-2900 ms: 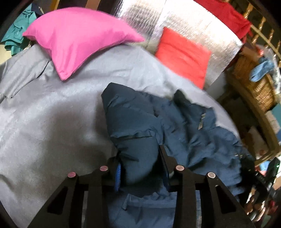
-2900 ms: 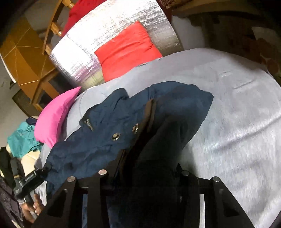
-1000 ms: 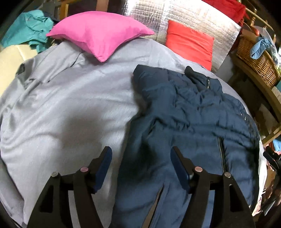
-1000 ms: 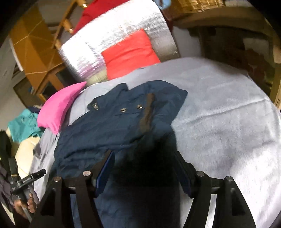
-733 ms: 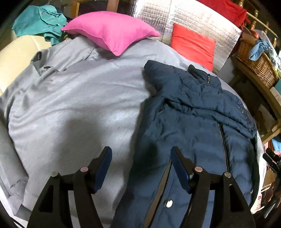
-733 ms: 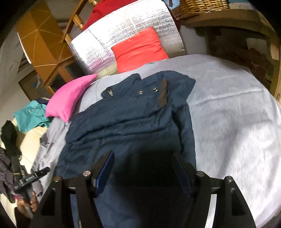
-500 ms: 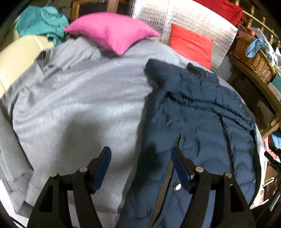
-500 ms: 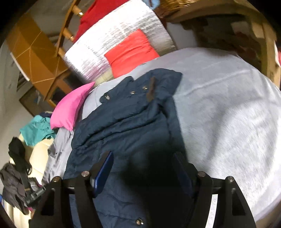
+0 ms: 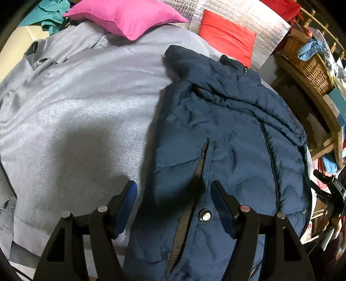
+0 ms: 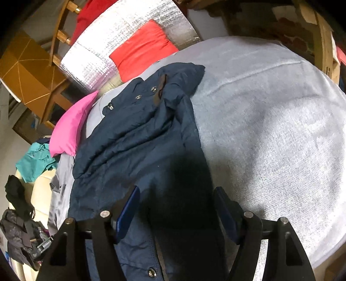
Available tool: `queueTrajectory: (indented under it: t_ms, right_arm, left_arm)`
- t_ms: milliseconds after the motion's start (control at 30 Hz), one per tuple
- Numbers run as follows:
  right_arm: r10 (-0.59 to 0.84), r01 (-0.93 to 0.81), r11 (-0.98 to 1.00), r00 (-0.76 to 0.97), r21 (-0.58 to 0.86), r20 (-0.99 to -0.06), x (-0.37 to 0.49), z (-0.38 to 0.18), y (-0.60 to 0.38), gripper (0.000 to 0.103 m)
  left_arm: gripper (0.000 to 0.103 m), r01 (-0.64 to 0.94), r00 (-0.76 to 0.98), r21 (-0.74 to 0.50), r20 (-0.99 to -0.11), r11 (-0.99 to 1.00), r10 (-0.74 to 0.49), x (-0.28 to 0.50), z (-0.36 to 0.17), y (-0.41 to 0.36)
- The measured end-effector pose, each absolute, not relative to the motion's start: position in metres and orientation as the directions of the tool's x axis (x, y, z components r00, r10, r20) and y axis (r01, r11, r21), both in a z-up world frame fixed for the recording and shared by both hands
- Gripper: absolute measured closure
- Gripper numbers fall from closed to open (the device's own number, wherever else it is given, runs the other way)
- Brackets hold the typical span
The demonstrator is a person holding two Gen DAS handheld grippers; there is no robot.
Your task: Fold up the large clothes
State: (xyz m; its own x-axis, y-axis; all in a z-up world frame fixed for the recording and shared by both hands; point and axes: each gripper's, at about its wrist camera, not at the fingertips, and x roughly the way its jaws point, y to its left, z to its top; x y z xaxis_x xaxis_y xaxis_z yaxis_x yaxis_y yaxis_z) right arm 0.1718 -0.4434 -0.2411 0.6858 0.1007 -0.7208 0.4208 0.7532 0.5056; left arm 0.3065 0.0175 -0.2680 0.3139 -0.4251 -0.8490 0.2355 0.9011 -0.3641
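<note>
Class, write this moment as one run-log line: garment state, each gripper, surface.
navy jacket: spread flat, unfolded | left gripper: open, above jacket's near edge | right gripper: open, above jacket | surface: grey cover

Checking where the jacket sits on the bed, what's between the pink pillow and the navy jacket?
In the left wrist view, only bare grey bedcover lies between the pink pillow and the navy jacket.

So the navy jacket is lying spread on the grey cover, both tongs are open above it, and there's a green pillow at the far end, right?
Not quite: the pillow at the far end is pink, not green, as the left wrist view shows. The rest holds: the navy jacket lies spread on the grey cover, with the left tongs and right tongs open above it.
</note>
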Motion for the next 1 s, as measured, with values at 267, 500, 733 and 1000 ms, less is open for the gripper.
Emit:
queueTrajectory:
  t_ms: [267, 500, 733, 1000]
  right_arm:
    - [0.122, 0.426, 0.718, 0.702, 0.55, -0.702, 0.167, -0.239, -0.448, 0.029]
    - [0.1, 0.408, 0.688, 0.766, 0.601, -0.635, 0.188, -0.218, -0.475, 0.024]
    - [0.11, 0.4, 0.671, 0.78, 0.625, -0.616, 0.243, -0.215, -0.505, 0.022]
    - [0.123, 0.458, 0.65, 0.724, 0.607, -0.678, 0.311, -0.247, -0.512, 0.022]
  left_arm:
    - [0.032, 0.215, 0.344, -0.397, -0.824, 0.892, -0.45, 0.308, -0.262, 0.024]
    - [0.032, 0.15, 0.434, -0.429, -0.781, 0.891, -0.45, 0.349, -0.25, 0.014]
    - [0.032, 0.113, 0.508, -0.395, -0.766, 0.912, -0.395, 0.414, -0.25, -0.017]
    - [0.027, 0.105, 0.478, -0.296, -0.822, 0.949, -0.31, 0.469, -0.272, -0.062]
